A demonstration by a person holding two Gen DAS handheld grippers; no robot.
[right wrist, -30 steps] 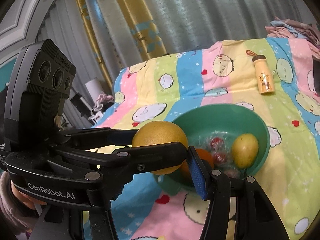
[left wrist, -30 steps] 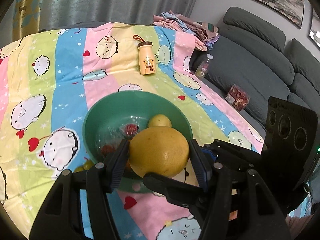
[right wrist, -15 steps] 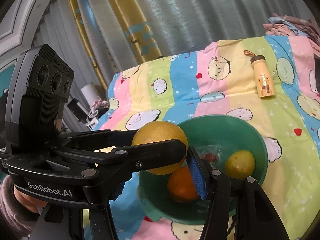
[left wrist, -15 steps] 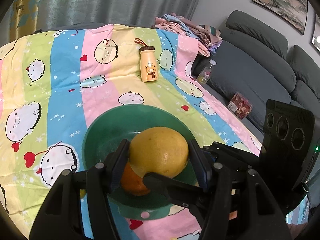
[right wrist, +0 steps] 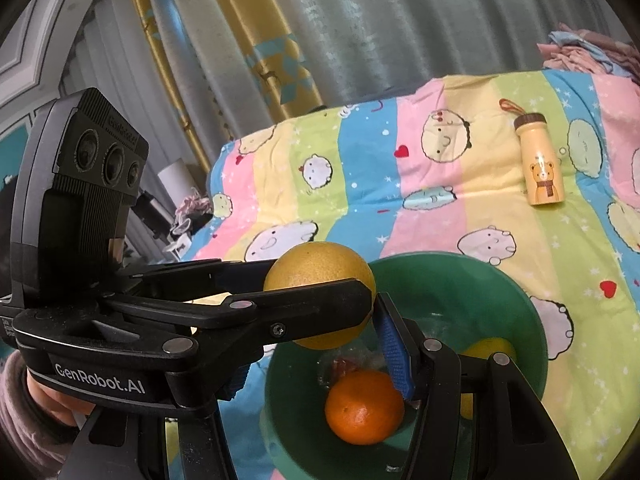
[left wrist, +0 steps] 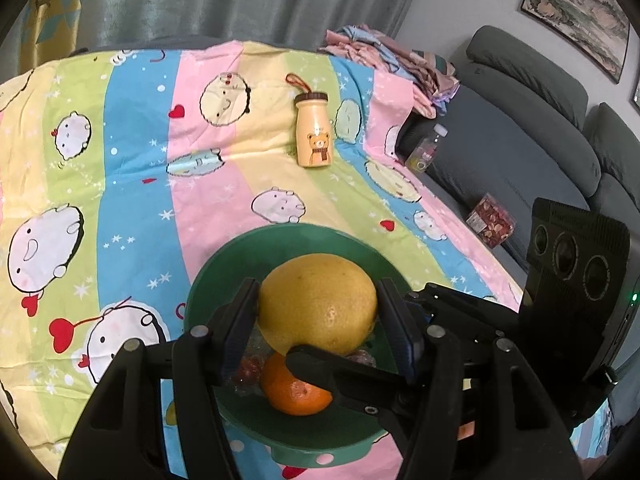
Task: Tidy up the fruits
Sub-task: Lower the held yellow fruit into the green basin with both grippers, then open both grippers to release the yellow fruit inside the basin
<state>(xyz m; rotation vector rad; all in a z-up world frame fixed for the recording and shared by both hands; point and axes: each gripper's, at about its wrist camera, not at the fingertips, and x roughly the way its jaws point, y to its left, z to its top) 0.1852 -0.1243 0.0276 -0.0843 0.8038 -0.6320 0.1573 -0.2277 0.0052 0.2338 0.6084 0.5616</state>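
My left gripper (left wrist: pixel 318 320) is shut on a large yellow grapefruit (left wrist: pixel 318 304) and holds it above the green bowl (left wrist: pixel 224 272). The bowl holds an orange (left wrist: pixel 294 394), a small yellow fruit (right wrist: pixel 490 350) and red wrapped pieces (left wrist: pixel 248 368). In the right wrist view the left gripper (right wrist: pixel 316 304) crosses from the left with the grapefruit (right wrist: pixel 320 272) over the bowl's (right wrist: pixel 532 320) left rim. My right gripper (right wrist: pixel 320 364) is open and empty just above the bowl, with the orange (right wrist: pixel 364 406) between its fingers in view.
A yellow bear bottle (left wrist: pixel 313 132) lies on the striped cartoon cloth (left wrist: pixel 120 160) beyond the bowl. A grey sofa (left wrist: pixel 520 140) with a small bottle (left wrist: pixel 426 148), a red packet (left wrist: pixel 490 220) and folded clothes (left wrist: pixel 392 56) is on the right. Curtains hang behind.
The left gripper carried the grapefruit forward, from the bowl's near rim to over its middle. The right gripper moved closer to the bowl. The orange has come into view.
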